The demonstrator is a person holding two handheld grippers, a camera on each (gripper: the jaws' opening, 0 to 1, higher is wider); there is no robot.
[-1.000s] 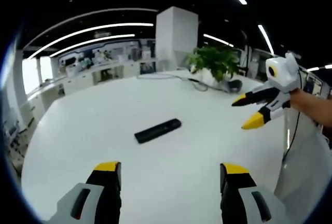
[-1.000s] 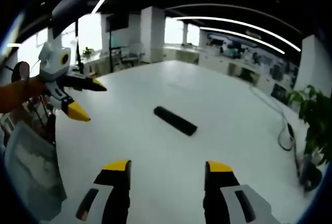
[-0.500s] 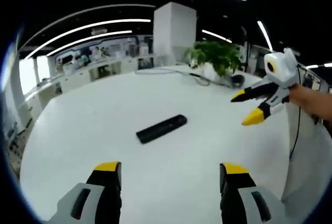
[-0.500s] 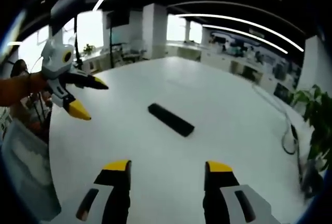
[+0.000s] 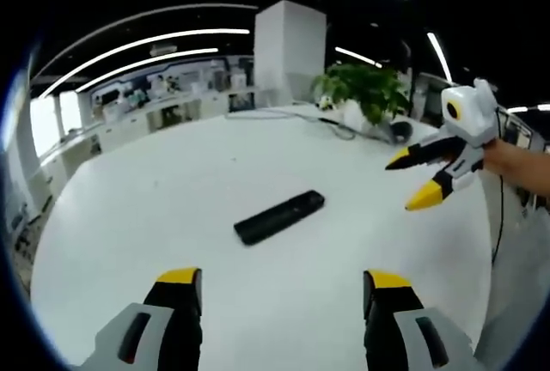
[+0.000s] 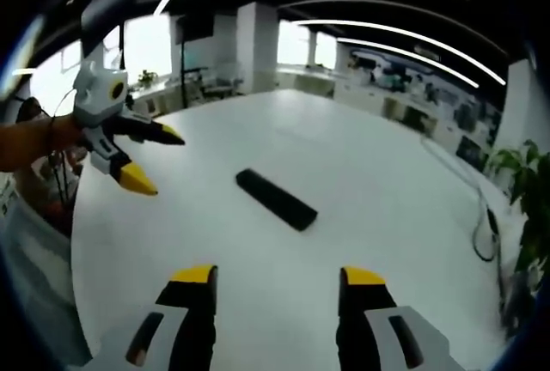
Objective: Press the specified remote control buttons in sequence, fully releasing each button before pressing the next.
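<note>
A black remote control (image 5: 279, 216) lies flat on the white round table (image 5: 155, 208), a little beyond my left gripper (image 5: 279, 289), which is open with nothing between its jaws. In the right gripper view the remote (image 6: 276, 198) lies ahead of my right gripper (image 6: 277, 283), also open and empty. The right gripper (image 5: 414, 178) hangs above the table's right side in the left gripper view, jaws apart. The left gripper (image 6: 155, 161) hovers at the left of the right gripper view, jaws apart, held by a person's hand.
A potted green plant (image 5: 361, 96) and dark cables (image 5: 331, 126) sit at the table's far side. A white pillar (image 5: 288, 53) and office desks stand beyond. A person's forearm (image 5: 520, 165) reaches in from the right.
Both views have crept closer to the remote, which now sits lower and larger in the left gripper view. Both grippers stay open and the remote has not moved on the table.
</note>
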